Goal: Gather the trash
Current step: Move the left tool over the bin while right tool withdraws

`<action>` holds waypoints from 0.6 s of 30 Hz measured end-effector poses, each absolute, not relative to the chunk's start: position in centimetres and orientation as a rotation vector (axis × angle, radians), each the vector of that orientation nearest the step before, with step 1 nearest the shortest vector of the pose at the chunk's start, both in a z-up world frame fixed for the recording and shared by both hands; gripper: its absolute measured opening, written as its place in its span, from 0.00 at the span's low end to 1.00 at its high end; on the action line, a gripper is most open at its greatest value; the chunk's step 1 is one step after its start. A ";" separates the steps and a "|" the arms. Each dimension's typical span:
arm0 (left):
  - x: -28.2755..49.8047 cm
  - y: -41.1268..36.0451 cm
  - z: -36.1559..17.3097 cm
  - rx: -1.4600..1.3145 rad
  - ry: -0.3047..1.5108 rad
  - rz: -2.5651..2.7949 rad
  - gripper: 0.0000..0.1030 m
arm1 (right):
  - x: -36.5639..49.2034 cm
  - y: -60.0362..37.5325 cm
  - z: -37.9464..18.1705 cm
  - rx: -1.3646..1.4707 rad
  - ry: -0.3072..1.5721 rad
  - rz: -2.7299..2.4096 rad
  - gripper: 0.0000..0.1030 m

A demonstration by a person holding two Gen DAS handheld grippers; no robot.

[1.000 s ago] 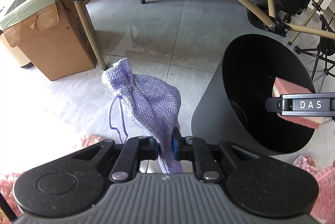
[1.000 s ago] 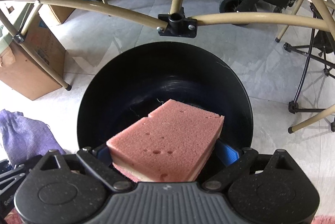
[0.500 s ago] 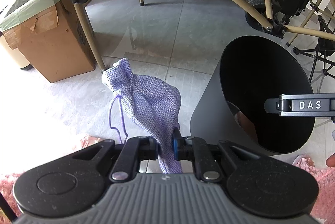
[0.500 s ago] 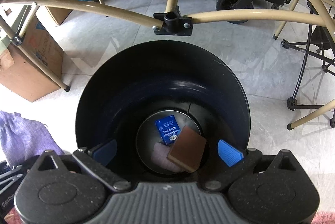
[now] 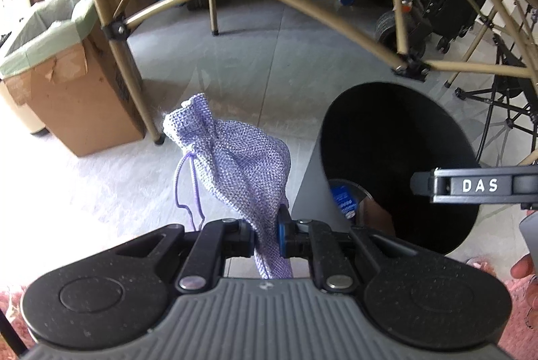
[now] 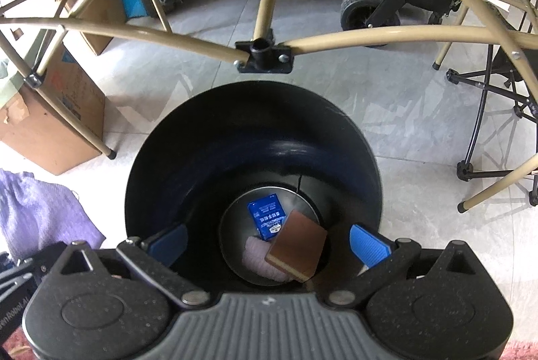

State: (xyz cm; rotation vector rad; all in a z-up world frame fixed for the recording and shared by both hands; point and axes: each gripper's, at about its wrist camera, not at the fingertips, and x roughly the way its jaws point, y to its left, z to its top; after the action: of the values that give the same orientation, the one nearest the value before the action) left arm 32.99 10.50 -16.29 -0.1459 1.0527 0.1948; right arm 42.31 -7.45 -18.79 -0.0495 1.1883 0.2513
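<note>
Left tongs clamped tight on the lower part of a lavender knit pouch, which rises above the blue pads with its gathered mouth uppermost and a purple drawstring hanging at its left side. The pouch is held clear of the floor, just left of the black trash bin and outside its rim.

Right tongs spread wide and empty — the two blue pads stand well apart above the open mouth of the bin. At the bottom of the bin lie a brown-faced sponge, a small blue packet partly beneath it, and a pale pink item at the sponge's left edge.

Surroundings: grey tiled floor, a tan tubular frame arching over the bin, and a cardboard box lined with a green bag — at far left in the left wrist view.
</note>
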 end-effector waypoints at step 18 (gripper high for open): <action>34.5 4.3 -14.0 -0.053 0.990 0.086 0.12 | 41.4 -14.6 -15.6 0.041 1.060 0.161 1.00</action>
State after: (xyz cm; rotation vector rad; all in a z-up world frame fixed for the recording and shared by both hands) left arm 34.48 4.34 -14.01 -0.0527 0.9904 0.0857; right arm 41.44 -14.58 -15.64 0.0415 1.0601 0.1606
